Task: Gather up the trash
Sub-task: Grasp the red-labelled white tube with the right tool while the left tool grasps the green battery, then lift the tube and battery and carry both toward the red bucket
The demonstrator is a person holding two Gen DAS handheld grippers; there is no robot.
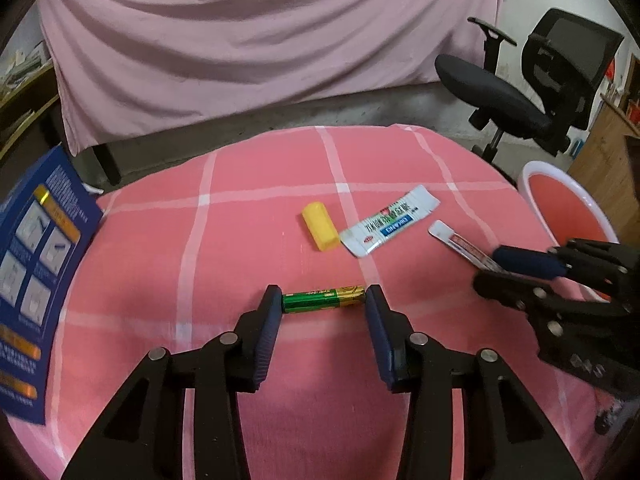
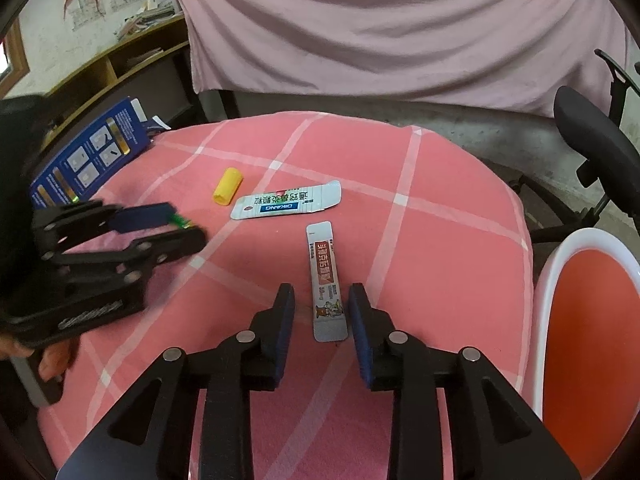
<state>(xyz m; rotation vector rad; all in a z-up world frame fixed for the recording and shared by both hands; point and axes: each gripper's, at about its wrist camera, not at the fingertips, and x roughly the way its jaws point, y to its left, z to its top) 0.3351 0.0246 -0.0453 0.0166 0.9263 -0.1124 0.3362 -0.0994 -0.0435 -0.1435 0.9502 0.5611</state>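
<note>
A green and gold battery (image 1: 323,300) lies crosswise on the pink checked cloth (image 1: 240,240). My left gripper (image 1: 324,300) is shut on it, one pad against each end. In the right wrist view the left gripper (image 2: 186,224) shows a green end at its tips. A narrow white and red sachet (image 2: 325,280) lies flat between the pads of my right gripper (image 2: 322,300), which is open and not pressing it. Further back are a yellow cap (image 2: 228,186) and a wider white sachet (image 2: 286,202).
A red basin with a white rim (image 2: 588,320) stands at the table's right edge. A blue printed box (image 1: 36,264) stands at the left edge. A black office chair (image 1: 520,92) and a pink draped sheet (image 1: 260,32) are behind the table.
</note>
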